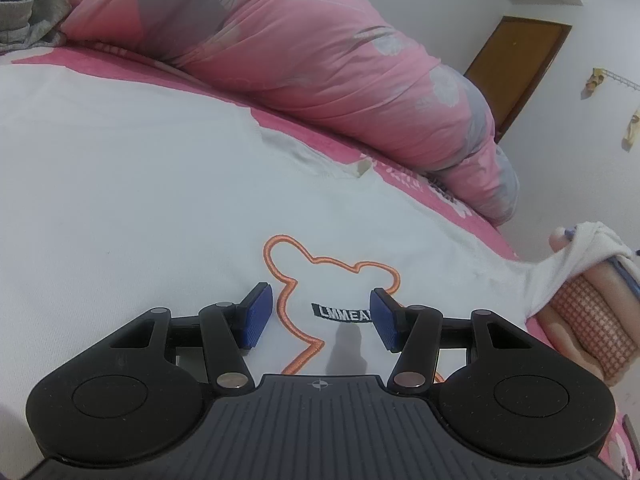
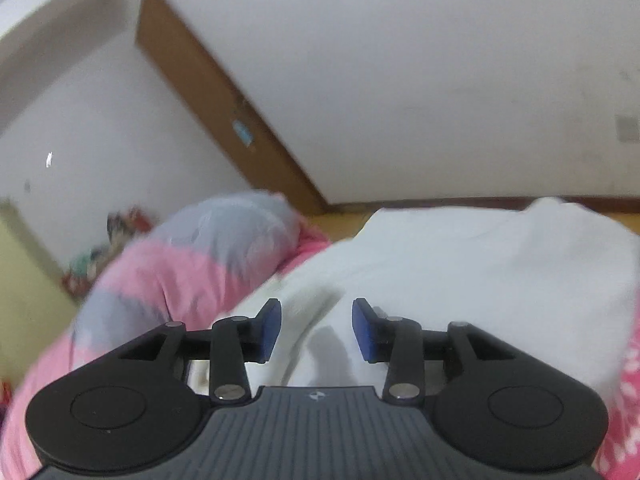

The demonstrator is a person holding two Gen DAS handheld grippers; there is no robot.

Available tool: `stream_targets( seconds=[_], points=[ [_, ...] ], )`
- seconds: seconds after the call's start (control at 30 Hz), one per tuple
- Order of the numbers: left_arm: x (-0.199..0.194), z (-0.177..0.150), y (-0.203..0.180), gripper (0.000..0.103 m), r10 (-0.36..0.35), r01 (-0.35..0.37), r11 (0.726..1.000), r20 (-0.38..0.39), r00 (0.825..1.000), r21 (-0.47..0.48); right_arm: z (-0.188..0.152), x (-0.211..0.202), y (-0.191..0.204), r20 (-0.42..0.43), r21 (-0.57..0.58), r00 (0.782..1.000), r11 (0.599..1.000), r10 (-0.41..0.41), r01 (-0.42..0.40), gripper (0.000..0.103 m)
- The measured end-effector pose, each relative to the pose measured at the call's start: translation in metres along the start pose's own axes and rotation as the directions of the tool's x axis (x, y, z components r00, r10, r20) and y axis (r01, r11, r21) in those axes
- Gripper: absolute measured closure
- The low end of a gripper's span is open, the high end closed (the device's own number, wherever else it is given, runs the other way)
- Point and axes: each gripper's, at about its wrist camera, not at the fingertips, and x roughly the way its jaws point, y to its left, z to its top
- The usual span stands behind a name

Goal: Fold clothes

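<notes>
One white shirt (image 1: 140, 184), two parted claws (image 1: 321, 317)

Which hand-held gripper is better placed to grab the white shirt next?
Left, probably. The left hand-held gripper sits open, low over the white cotton shirt with the orange bear outline; the right hand-held gripper view is motion-blurred.
</notes>
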Motion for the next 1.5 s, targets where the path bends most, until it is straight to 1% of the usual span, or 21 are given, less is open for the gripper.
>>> stream_targets(
  seconds=[0.1, 0.3, 0.37, 0.47, 0.6, 0.67, 0.7, 0.77, 0.83, 0.93, 1.0, 1.1, 1.17, 1.23, 1.3, 1.33, 1.37, 1.4, 1.43, 1.47, 1.5],
  points=[
    [0.0, 0.0, 0.0, 0.049, -0.001, 0.001, 1.0, 0.0, 1.0, 0.0, -0.001, -0.005, 0.024, 0.016, -0.102, 1.0, 0.995, 0.003, -0.001, 0.059],
    [0.0, 0.0, 0.001, 0.049, -0.001, 0.001, 1.0, 0.0, 1.0, -0.002, -0.019, 0.037, 0.083, -0.073, -0.275, 0.992, 0.958, -0.102, 0.079, 0.041],
    [0.0, 0.0, 0.002, 0.049, -0.003, 0.003, 1.0, 0.001, 1.0, -0.004, -0.025, 0.051, 0.103, -0.098, -0.333, 0.985, 0.938, -0.14, 0.1, 0.041],
    [0.001, 0.0, 0.004, 0.049, -0.014, 0.014, 1.0, 0.003, 1.0, -0.019, -0.034, 0.073, 0.133, -0.131, -0.418, 0.971, 0.899, -0.199, 0.128, 0.041],
    [0.001, 0.0, 0.006, 0.049, -0.021, 0.021, 0.999, 0.005, 1.0, -0.031, -0.035, 0.103, 0.14, -0.189, -0.416, 0.932, 0.885, -0.308, 0.208, 0.041],
    [0.002, 0.0, 0.006, 0.049, -0.022, 0.022, 0.999, 0.006, 1.0, -0.033, -0.036, 0.109, 0.142, -0.185, -0.424, 0.923, 0.875, -0.336, 0.234, 0.042],
    [0.002, 0.0, 0.007, 0.049, -0.023, 0.023, 0.999, 0.006, 1.0, -0.035, -0.037, 0.11, 0.141, -0.181, -0.427, 0.921, 0.871, -0.344, 0.242, 0.046],
    [0.001, 0.0, 0.007, 0.049, -0.025, 0.025, 0.999, 0.007, 1.0, -0.037, -0.038, 0.11, 0.139, -0.173, -0.429, 0.921, 0.869, -0.348, 0.248, 0.069],
    [0.001, 0.0, 0.008, 0.049, -0.025, 0.026, 0.999, 0.007, 1.0, -0.039, -0.037, 0.105, 0.133, -0.168, -0.413, 0.931, 0.881, -0.323, 0.231, 0.098],
    [0.0, -0.001, 0.008, 0.049, -0.026, 0.026, 0.999, 0.007, 1.0, -0.04, -0.034, 0.084, 0.125, -0.122, -0.357, 0.974, 0.924, -0.192, 0.138, 0.1],
    [0.0, -0.001, 0.008, 0.049, -0.026, 0.026, 0.999, 0.008, 1.0, -0.04, -0.036, 0.067, 0.127, -0.126, -0.334, 0.991, 0.943, -0.053, 0.008, 0.101],
    [0.0, 0.0, 0.009, 0.049, -0.031, 0.031, 0.998, 0.009, 0.999, -0.049, -0.05, 0.042, 0.142, -0.161, -0.331, 0.971, 0.918, 0.174, -0.22, 0.101],
    [0.0, 0.0, 0.01, 0.049, -0.036, 0.037, 0.998, 0.01, 0.999, -0.056, -0.066, 0.024, 0.162, -0.204, -0.331, 0.913, 0.853, 0.353, -0.404, 0.101],
    [-0.001, 0.0, 0.01, 0.049, -0.039, 0.04, 0.997, 0.011, 0.999, -0.06, -0.087, 0.007, 0.187, -0.263, -0.322, 0.809, 0.743, 0.525, -0.587, 0.101],
    [-0.001, 0.0, 0.01, 0.049, -0.037, 0.038, 0.998, 0.012, 0.999, -0.059, -0.113, -0.009, 0.221, -0.329, -0.327, 0.674, 0.589, 0.662, -0.739, 0.101],
    [0.0, 0.0, 0.01, 0.049, -0.038, 0.038, 0.997, 0.013, 0.999, -0.06, -0.129, -0.016, 0.239, -0.385, -0.304, 0.587, 0.503, 0.713, -0.809, 0.1],
    [0.0, 0.0, 0.01, 0.049, -0.038, 0.039, 0.997, 0.013, 0.999, -0.061, -0.145, -0.021, 0.257, -0.448, -0.27, 0.504, 0.426, 0.738, -0.863, 0.099],
    [0.0, 0.0, 0.01, 0.049, -0.039, 0.04, 0.997, 0.014, 0.999, -0.062, -0.164, -0.027, 0.274, -0.501, -0.249, 0.445, 0.369, 0.742, -0.895, 0.096],
    [0.0, 0.0, 0.01, 0.049, -0.04, 0.041, 0.997, 0.015, 0.999, -0.063, -0.183, -0.033, 0.288, -0.538, -0.251, 0.413, 0.327, 0.735, -0.911, 0.087],
    [0.0, 0.0, 0.01, 0.049, -0.041, 0.042, 0.997, 0.015, 0.999, -0.064, -0.201, -0.04, 0.299, -0.564, -0.272, 0.398, 0.292, 0.723, -0.917, 0.081],
    [-0.001, 0.0, 0.011, 0.049, -0.042, 0.042, 0.997, 0.016, 0.999, -0.065, -0.214, -0.045, 0.303, -0.58, -0.293, 0.394, 0.268, 0.713, -0.918, 0.069]
  ],
)
